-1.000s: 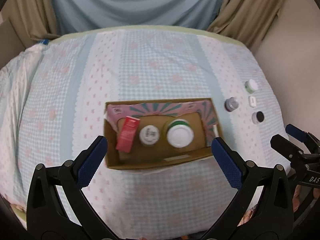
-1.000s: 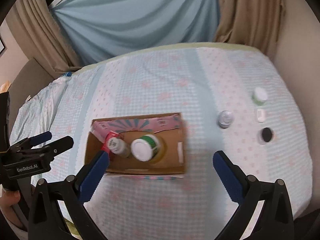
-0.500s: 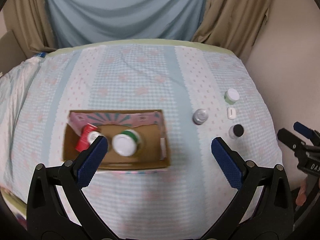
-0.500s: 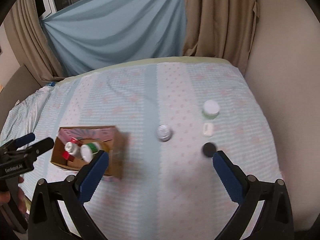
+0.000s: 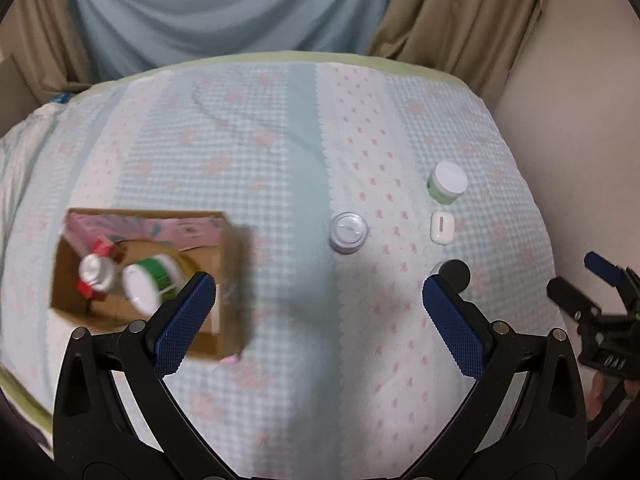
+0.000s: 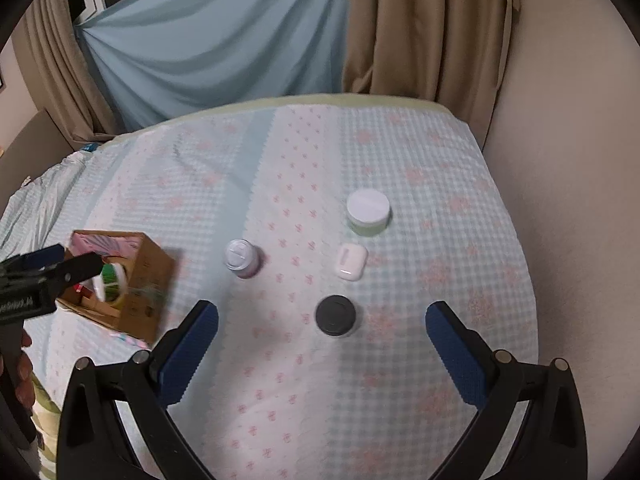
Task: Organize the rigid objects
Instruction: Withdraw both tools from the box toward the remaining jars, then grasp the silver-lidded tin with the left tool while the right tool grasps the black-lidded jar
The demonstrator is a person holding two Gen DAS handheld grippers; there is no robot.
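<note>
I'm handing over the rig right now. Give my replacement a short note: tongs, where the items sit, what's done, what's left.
Left tongs: open, empty, above the bedspread.
Right tongs: open, empty, over the black-lidded jar.
Done: cardboard box on the left holds a green-banded jar, a white-capped bottle and a red box.
Left: four items loose on the bedspread, to the right: black-lidded jar, earbud case, white-lidded green jar, clear-lidded jar. The black-lidded jar looks like the next pick.
</note>
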